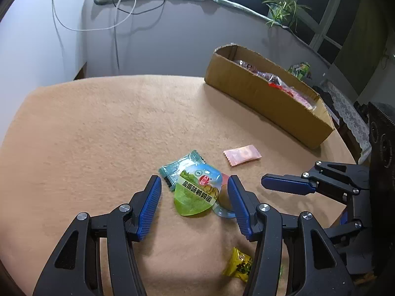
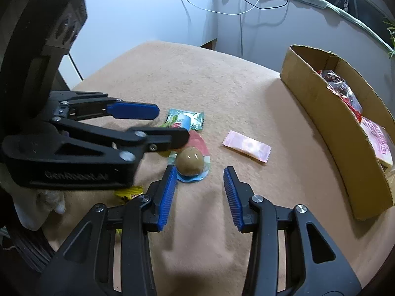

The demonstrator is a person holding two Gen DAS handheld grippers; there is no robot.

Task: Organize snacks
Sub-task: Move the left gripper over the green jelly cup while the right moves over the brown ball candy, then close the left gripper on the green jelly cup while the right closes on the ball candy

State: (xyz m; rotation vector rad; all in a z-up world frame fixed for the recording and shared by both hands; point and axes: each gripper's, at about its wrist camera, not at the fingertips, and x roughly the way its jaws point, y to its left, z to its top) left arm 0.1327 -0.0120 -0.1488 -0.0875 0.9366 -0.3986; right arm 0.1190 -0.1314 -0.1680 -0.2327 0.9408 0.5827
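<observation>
The green-lidded egg pack [image 1: 196, 192] lies on the tan surface [image 1: 98, 135] directly between the spread left claw [image 1: 195, 197] fingers, its long axis along them. The right claw [image 2: 200, 185], also spread and empty, sits just beside it. The cardboard box [image 1: 266, 98] stands well beyond. The yellow candy [image 1: 238, 267] is partly hidden.

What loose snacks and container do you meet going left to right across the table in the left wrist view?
Teal packet → green egg pack → pink candy → cardboard box.
</observation>
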